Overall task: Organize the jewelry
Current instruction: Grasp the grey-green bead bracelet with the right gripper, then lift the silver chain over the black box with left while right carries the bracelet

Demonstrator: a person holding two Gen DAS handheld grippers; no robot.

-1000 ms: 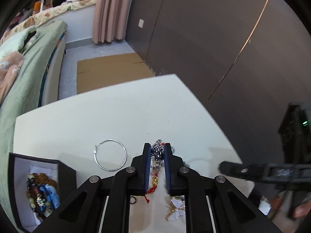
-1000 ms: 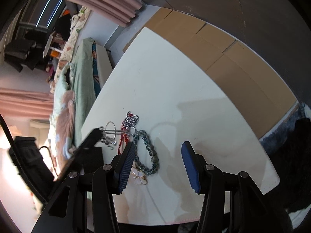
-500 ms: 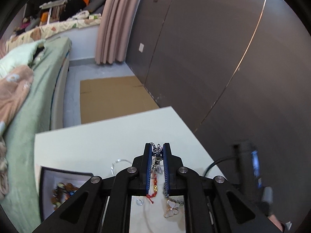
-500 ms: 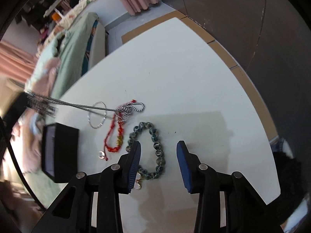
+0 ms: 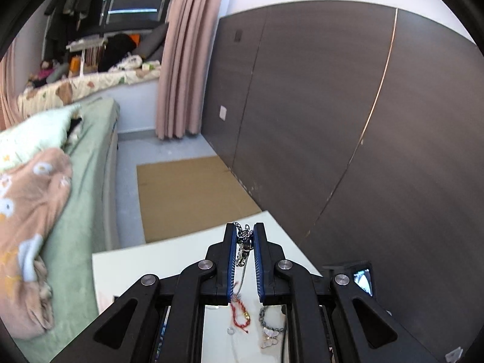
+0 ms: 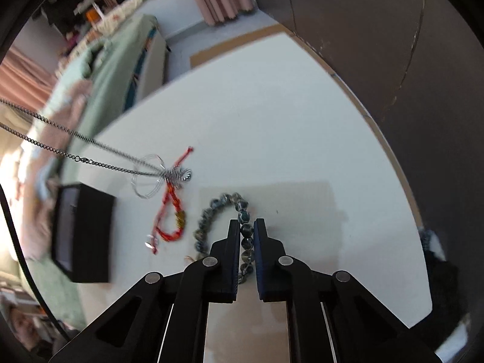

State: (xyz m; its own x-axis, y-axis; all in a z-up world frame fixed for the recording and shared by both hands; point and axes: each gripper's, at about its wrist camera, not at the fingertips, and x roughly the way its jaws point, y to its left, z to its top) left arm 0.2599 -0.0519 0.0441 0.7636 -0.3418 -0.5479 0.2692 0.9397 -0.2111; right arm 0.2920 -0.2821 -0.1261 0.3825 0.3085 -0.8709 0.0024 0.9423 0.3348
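Left wrist view: left gripper (image 5: 245, 237) clamped narrow on a silver chain (image 5: 243, 236), now lifted high above the white bench (image 5: 157, 266), where a second ago it sat low among the jewelry. Chain hanging down between the fingers (image 5: 231, 260) toward a red cord bracelet (image 5: 240, 314) and a butterfly pendant (image 5: 270, 334) lying on the bench below. Bed (image 5: 75, 187) and cardboard sheet (image 5: 184, 193) beyond.

Right wrist view: right gripper (image 6: 245, 233) closing from a wide stance a second ago to a narrow one, with a green bead bracelet (image 6: 208, 217) caught between the fingers; beads visible in the gap, apparently pinched. Silver chain (image 6: 99, 155) stretched taut up and to the left, far end snagged in a knot with the red cord bracelet (image 6: 172, 211) and a thin wire hoop (image 6: 148, 181) on the bench (image 6: 302, 139). Black jewelry box (image 6: 81, 236) standing at the left, well apart from the beads.

Meaning for the task: chain partly raised but tangled, likely dragging the red cord along; bead bracelet probably ready to carry to the box.
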